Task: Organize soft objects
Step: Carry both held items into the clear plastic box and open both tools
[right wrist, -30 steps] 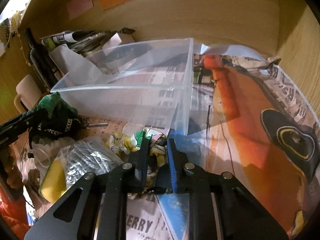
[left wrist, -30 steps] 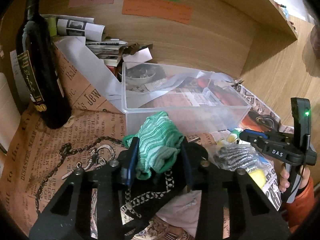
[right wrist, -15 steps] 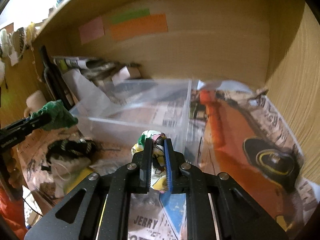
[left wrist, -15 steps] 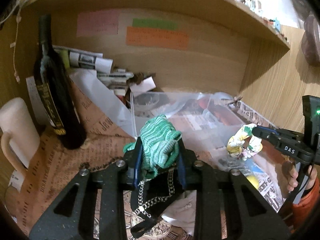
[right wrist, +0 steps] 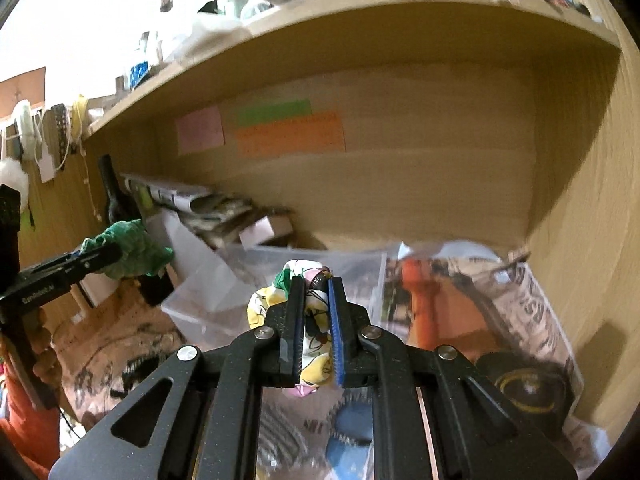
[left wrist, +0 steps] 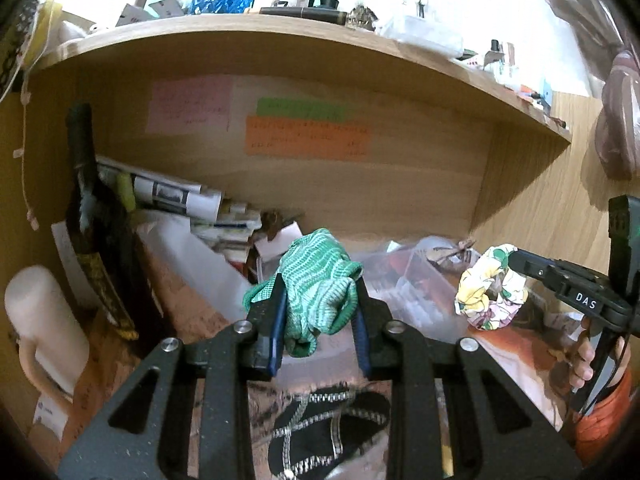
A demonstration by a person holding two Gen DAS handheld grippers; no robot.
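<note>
1. Both tools are loaded and up in the air! The left gripper [left wrist: 318, 320] has its jaws clamped on a green knit cloth [left wrist: 318, 280], bunched between the blue pads and held above the desk.
2. Over on the other side, the right gripper [right wrist: 316, 332] is pinched narrow on a floral scrunchie [right wrist: 310, 320], which bulges out left of the jaws and hangs free of everything.
3. Progress check: two soft items are picked up, but neither sits in the clear plastic bin [right wrist: 280, 276] yet. The bin lies ahead of and below both tools, and I judge it the likely drop spot.
4. Still left on the desk: a black chain-trimmed piece [left wrist: 320, 428] lies directly under the left tool, so I'd call the job early to midway at best.
5. Against a second ago: both tools have risen clear. The scrunchie was down on the newspaper beside the bin's near wall; now it is lifted to rim level or above.
6. The green cloth rode low over the black piece then; now it hangs higher, with the shelf top [left wrist: 280, 36] in view.
</note>
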